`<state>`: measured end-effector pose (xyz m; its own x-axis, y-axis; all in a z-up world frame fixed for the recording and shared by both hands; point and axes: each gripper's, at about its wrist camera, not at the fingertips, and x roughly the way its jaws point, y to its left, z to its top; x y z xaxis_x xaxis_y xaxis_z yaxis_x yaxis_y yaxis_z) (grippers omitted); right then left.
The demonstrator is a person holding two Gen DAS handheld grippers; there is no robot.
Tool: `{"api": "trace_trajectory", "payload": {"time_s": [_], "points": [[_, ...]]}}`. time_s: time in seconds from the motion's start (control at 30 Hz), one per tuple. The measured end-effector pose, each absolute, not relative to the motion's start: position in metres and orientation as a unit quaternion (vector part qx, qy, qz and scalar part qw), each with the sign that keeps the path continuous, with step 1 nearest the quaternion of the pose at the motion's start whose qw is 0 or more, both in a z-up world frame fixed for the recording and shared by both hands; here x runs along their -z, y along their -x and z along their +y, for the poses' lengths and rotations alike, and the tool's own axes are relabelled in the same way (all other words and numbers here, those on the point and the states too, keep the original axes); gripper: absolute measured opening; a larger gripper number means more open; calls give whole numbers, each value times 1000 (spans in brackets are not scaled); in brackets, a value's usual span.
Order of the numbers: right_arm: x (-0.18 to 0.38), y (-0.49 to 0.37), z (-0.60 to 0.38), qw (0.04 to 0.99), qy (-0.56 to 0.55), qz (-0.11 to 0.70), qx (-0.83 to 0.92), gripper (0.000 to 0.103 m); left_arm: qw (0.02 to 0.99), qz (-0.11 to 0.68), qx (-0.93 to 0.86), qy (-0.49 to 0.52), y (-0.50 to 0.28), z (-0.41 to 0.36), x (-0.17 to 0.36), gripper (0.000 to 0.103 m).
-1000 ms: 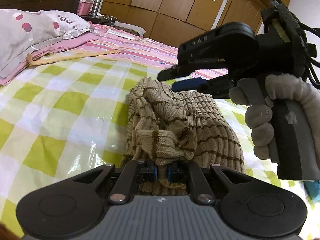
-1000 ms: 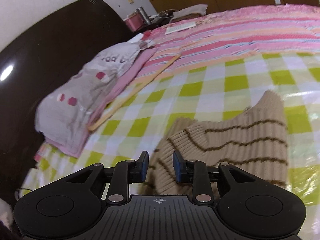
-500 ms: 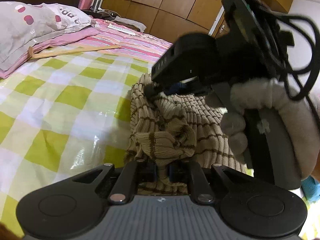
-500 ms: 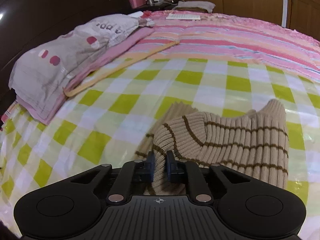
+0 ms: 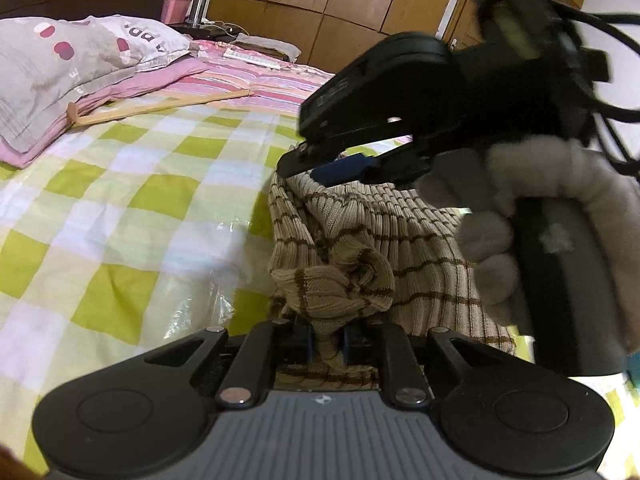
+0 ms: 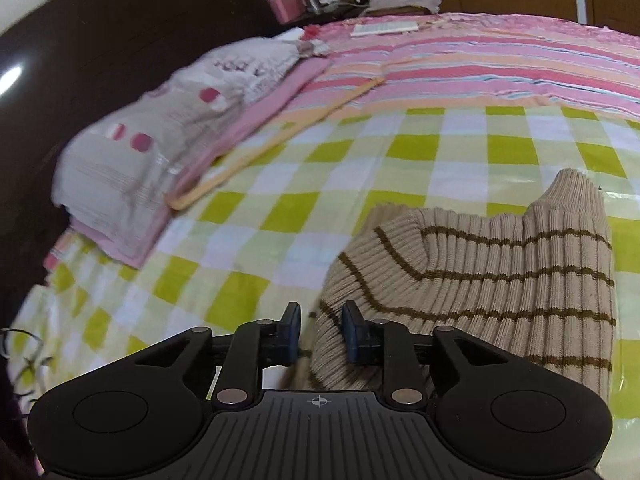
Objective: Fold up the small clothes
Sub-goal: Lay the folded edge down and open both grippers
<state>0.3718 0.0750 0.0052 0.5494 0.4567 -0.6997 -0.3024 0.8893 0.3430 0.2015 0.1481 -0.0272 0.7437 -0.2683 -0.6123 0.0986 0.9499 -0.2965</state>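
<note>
A beige ribbed sweater with brown stripes (image 5: 408,240) lies bunched on the green-checked bed cover (image 5: 132,200). My left gripper (image 5: 326,342) is shut on a bunched fold of the sweater at its near edge. My right gripper (image 6: 320,332) is open, its fingers standing astride the sweater's (image 6: 480,280) left edge with a gap on the left side. In the left wrist view the right gripper (image 5: 320,164) hovers over the sweater's far end, held by a gloved hand (image 5: 520,216).
A grey pillow with pink spots (image 6: 168,136) on a pink one lies at the bed's left, by the dark headboard (image 6: 100,52). A wooden hanger (image 6: 272,144) lies beside it. A pink striped blanket (image 6: 500,68) covers the far half. Wooden wardrobes (image 5: 340,4) stand behind.
My right gripper, shut on the sweater's edge half a second ago, has opened and let the cloth go. My left gripper keeps its hold on the bunched fold.
</note>
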Motion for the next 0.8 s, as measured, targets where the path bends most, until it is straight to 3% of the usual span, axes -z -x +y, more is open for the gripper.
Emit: {"api": "trace_trajectory", "payload": {"time_s": [0.43, 0.8], "points": [[-46, -322, 13, 903, -79, 359, -221, 25, 945, 297, 81, 109, -184, 156, -3, 27], [-21, -305, -21, 899, -79, 370, -219, 25, 962, 261, 50, 54, -166, 142, -29, 27]]}}
